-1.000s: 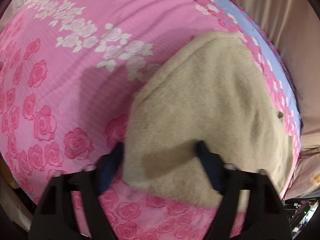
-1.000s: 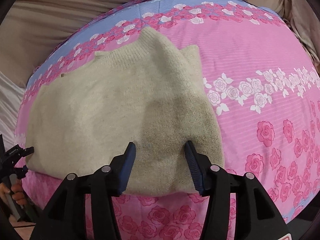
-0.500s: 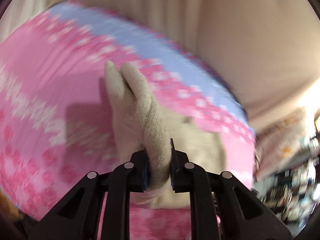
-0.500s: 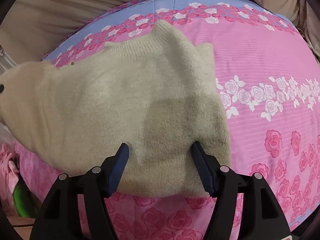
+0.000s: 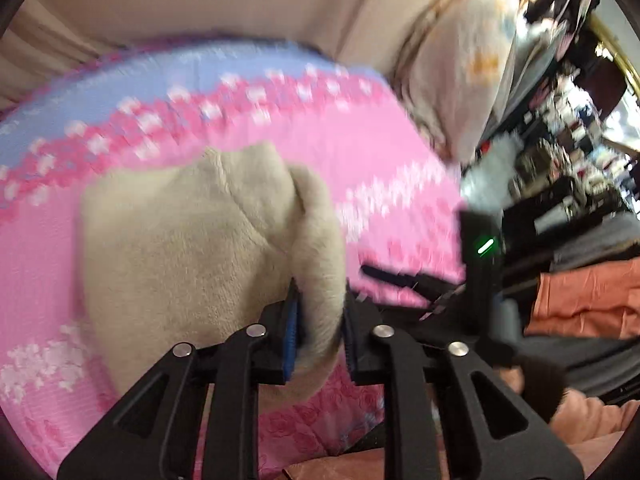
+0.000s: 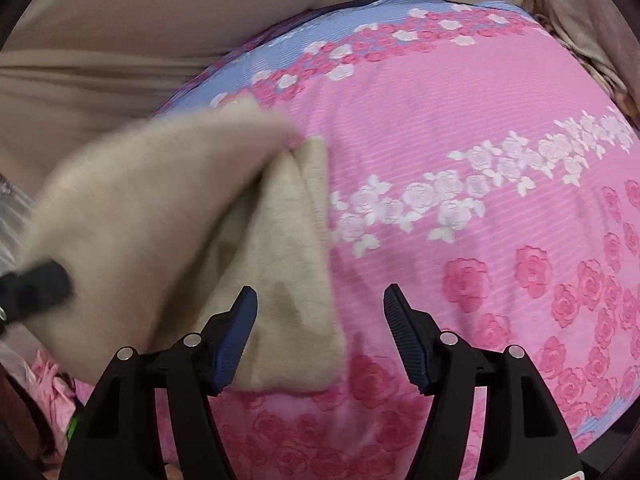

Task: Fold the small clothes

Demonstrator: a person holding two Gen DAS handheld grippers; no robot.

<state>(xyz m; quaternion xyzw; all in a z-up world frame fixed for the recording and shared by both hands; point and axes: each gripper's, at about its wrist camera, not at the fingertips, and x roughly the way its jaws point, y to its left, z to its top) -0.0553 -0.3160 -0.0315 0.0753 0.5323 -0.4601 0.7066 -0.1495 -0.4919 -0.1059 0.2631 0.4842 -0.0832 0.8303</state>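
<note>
Pink rose bedspread (image 6: 460, 128) carries the beige sweater (image 6: 280, 280); left tool (image 5: 318, 330) pinches its lifted fold (blurred), right tool (image 6: 320, 344) gapes.

sweater (image 6: 168, 240) on bedspread (image 6: 460, 128), left of right claw (image 6: 320, 340)

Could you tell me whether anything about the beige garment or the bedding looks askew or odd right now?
Nothing is damaged or spilled. The beige sweater is mid-fold: the left gripper pinches a bunched edge and holds one half raised over the half lying flat on the pink floral bedspread. The right gripper is open, gripping nothing.
</note>
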